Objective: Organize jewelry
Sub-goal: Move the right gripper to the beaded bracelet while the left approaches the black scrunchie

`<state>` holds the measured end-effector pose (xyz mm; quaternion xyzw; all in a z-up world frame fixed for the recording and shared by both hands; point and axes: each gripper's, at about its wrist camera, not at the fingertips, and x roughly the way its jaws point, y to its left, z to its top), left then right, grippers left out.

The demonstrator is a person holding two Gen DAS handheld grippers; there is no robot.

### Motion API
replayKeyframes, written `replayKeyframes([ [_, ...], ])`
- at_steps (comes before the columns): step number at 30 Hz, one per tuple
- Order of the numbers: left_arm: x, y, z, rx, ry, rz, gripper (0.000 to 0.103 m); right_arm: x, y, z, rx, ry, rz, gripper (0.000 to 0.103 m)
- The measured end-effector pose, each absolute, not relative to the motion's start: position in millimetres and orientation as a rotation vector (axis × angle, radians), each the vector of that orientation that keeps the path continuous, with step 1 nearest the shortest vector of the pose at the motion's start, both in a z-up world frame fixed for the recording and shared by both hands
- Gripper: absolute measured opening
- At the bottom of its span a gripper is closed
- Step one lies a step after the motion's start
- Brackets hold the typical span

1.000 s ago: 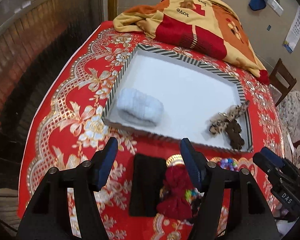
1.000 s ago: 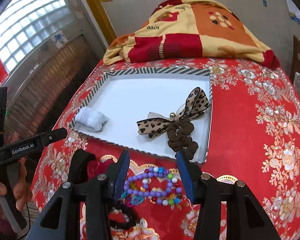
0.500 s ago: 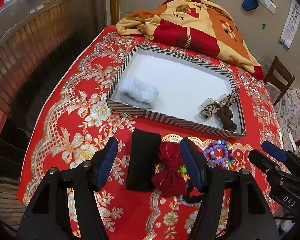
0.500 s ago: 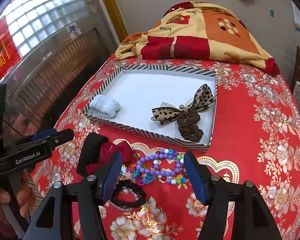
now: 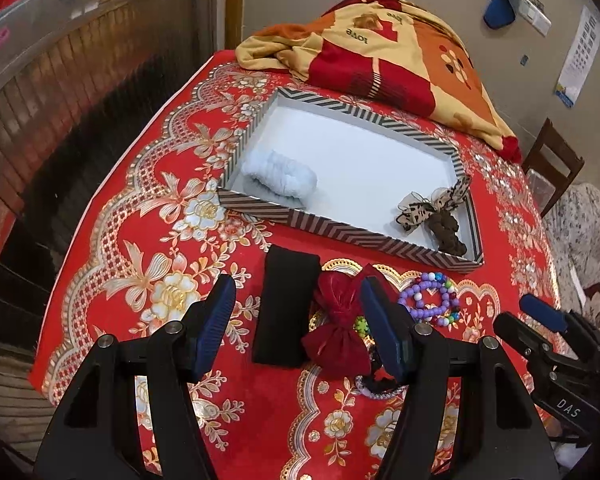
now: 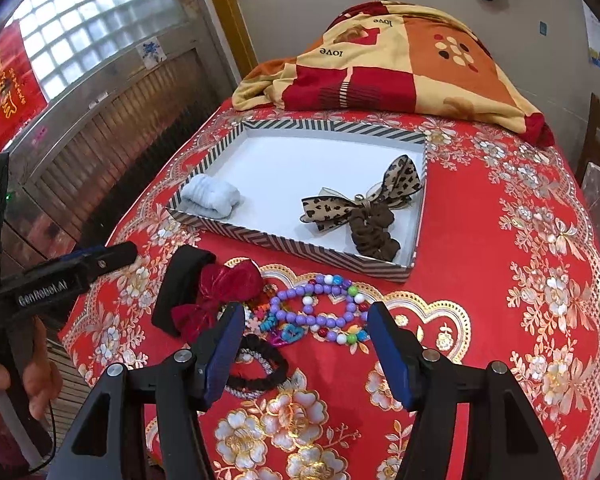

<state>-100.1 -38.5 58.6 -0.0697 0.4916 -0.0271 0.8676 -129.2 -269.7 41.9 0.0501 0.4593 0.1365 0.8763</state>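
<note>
Since a second ago both claws have drawn back from the striped tray, so the loose pile in front of it now sits in full view, and the right claw's jaws have spread wider; my read is that one deposit is done and the next pick is being lined up. On the left, the left claw hangs released and empty above the black band and the dark red bow. In the tray, the white scrunchie lies at the left end and the leopard bow with a brown scrunchie at the right, the middle bare. Further right, the right claw stands released over the purple bead bracelets and a black hair tie, gripping nothing. Small bright pieces beside the beads may be clips. All of this rests on the red-clothed bench.
</note>
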Motion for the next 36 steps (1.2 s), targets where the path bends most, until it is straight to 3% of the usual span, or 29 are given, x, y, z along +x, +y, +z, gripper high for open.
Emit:
replayKeyframes([
  [13,-95,-1,41,-0.266,1.103,-0.020,0.065,-131,-276,25,0.093,1.004,0.275,0.061],
  [25,-91,-13,13,-0.236,1.183,-0.061,0.065,-123,-283,4,0.067,1.036,0.245,0.061],
  [29,-88,-16,5,-0.229,1.202,-0.065,0.065,-114,-288,-4,0.063,1.043,0.239,0.049],
  [36,-80,-17,-5,-0.221,1.226,-0.074,0.065,-88,-285,-18,0.049,1.061,0.283,0.042],
])
